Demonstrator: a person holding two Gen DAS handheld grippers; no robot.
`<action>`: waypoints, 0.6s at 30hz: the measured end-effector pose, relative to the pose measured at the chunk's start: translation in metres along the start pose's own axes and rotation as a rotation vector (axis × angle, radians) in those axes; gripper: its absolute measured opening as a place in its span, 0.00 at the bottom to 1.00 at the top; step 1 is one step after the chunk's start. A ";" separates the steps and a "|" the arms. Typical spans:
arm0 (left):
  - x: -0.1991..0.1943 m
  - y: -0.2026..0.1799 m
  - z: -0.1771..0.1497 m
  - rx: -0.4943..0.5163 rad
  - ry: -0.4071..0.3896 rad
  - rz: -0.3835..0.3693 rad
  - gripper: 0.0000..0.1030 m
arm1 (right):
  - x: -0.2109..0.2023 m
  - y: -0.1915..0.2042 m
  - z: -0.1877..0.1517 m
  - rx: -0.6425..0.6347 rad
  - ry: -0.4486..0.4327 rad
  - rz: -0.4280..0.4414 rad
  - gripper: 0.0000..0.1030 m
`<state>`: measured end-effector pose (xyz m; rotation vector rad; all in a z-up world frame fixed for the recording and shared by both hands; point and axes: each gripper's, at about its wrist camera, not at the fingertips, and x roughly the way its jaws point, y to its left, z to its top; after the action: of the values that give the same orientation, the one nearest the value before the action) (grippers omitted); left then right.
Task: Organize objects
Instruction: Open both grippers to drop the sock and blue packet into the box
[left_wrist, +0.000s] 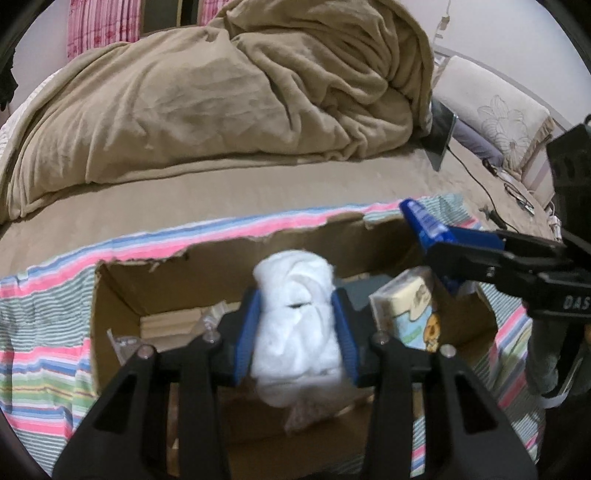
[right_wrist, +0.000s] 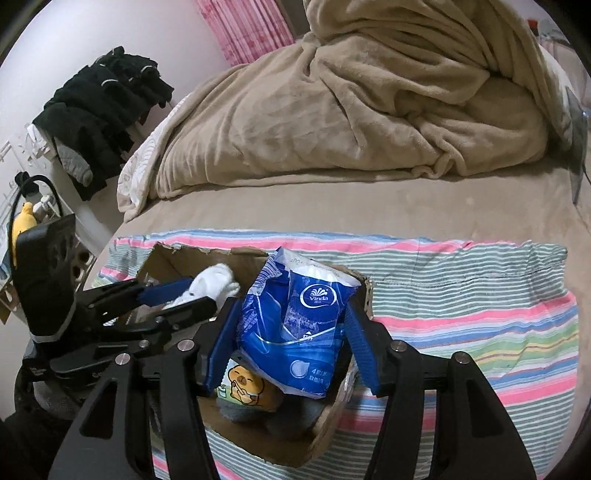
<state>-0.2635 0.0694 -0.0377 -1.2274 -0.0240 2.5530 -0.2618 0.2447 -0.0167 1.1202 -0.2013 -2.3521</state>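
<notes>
A big bed (left_wrist: 258, 192) fills the room, with a tan blanket (left_wrist: 229, 92) heaped up at the far side. On the bed lies a striped cloth (right_wrist: 461, 295), and on that cloth sits an open cardboard box (left_wrist: 114, 295). Everything else sits around this box.

The left gripper (left_wrist: 297, 325) hangs over the middle of the box. Its blue fingers (left_wrist: 247, 332) squeeze a white rolled sock (left_wrist: 295, 325) between them.

The right gripper (right_wrist: 288, 332) is over the right end of the box. Its fingers press on both sides of a blue tissue pack (right_wrist: 299, 325), which stands up out of the box.

The left view shows a small tissue packet (left_wrist: 410, 306) with a yellow cartoon animal, standing inside the box just right of the sock. In that view the right gripper (left_wrist: 436, 258) comes in from the right, but the blue pack it holds is hard to make out there.

The right view shows the pack clearly, with the cartoon packet (right_wrist: 243, 384) under it inside the box. It also shows dark clothes (right_wrist: 107, 110) piled far to the left of the box, past the bed's edge. The left view shows a pillow (left_wrist: 495, 122) with a flower print far to the right.
</notes>
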 end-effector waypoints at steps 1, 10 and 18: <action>0.000 0.001 0.000 -0.003 0.002 0.001 0.42 | -0.002 0.002 -0.001 -0.011 -0.010 -0.006 0.63; -0.025 0.004 -0.001 -0.003 -0.036 -0.005 0.51 | -0.014 0.006 -0.003 -0.033 -0.055 -0.061 0.78; -0.067 0.009 -0.007 -0.015 -0.093 -0.012 0.52 | -0.037 0.022 -0.011 -0.039 -0.074 -0.094 0.78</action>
<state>-0.2212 0.0414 0.0077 -1.1094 -0.0713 2.6022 -0.2260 0.2455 0.0090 1.0462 -0.1311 -2.4715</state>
